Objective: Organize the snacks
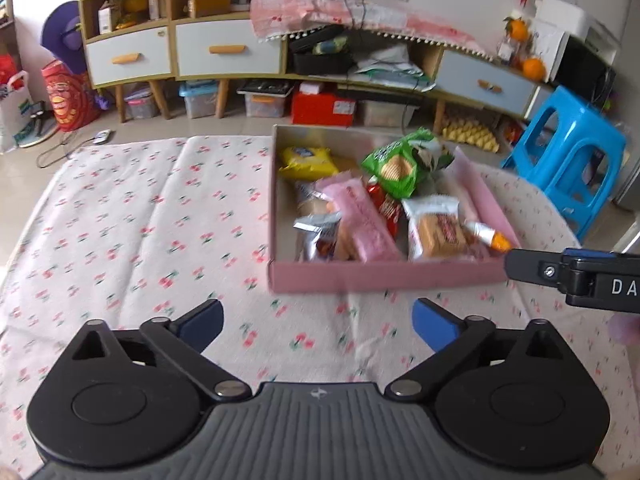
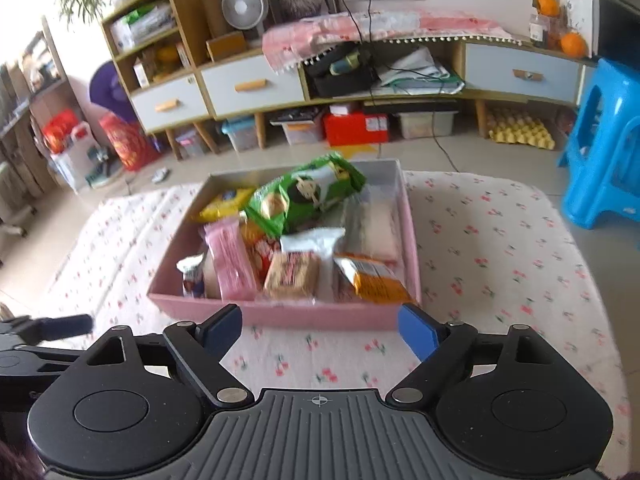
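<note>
Here both hand-held grippers gape empty over cherry-print cloth, cabinets behind.

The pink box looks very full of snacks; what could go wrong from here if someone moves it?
1. The green chip bag lies on top of the pile in the pink box, above the rim; a nudge may slide it out.
2. The orange packet leans at the near right corner and might tip over the low wall.
3. The box sits on a wrinkled cloth, so pushing it could drag the cloth.
</note>
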`<state>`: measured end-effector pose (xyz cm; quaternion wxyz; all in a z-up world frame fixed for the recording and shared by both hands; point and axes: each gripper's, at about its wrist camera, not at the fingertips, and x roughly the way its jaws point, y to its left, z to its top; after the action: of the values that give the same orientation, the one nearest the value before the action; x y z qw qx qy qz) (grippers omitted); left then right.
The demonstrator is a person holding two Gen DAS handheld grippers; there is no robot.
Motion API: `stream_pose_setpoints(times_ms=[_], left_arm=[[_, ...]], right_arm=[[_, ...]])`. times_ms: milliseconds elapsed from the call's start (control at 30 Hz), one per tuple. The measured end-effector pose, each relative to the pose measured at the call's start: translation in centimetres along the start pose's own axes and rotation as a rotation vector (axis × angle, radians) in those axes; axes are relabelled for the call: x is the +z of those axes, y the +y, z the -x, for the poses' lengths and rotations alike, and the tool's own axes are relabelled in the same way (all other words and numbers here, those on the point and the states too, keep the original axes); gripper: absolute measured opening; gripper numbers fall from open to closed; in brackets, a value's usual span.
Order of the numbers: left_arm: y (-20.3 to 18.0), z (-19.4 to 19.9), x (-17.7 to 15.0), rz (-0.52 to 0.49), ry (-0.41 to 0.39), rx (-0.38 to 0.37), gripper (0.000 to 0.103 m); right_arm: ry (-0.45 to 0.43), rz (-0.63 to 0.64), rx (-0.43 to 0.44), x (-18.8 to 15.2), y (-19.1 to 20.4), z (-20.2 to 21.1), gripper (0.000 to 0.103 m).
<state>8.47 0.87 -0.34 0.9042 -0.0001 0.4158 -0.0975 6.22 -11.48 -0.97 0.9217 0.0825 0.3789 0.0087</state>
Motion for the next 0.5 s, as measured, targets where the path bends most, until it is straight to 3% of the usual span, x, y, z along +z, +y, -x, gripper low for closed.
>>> stream_pose_setpoints(times_ms=[200, 333, 500], left_arm=[[0.2, 0.9, -2.3, 0.025, 0.087, 0.058, 0.103], [0.5, 1.1, -3.9, 0.053, 0.106, 0.102, 0.103], [0.2, 1.3, -4.5, 0.026, 0.129, 0.106, 0.103]], right_arm=[[0.071, -0.005, -0.003, -2.3, 1.0, 1.2, 0.094], [0.097, 0.036, -0.045, -4.0, 1.2, 1.5, 0.095], [0.107, 0.076, -0.079, -4.7, 1.3, 1.7, 0.095]])
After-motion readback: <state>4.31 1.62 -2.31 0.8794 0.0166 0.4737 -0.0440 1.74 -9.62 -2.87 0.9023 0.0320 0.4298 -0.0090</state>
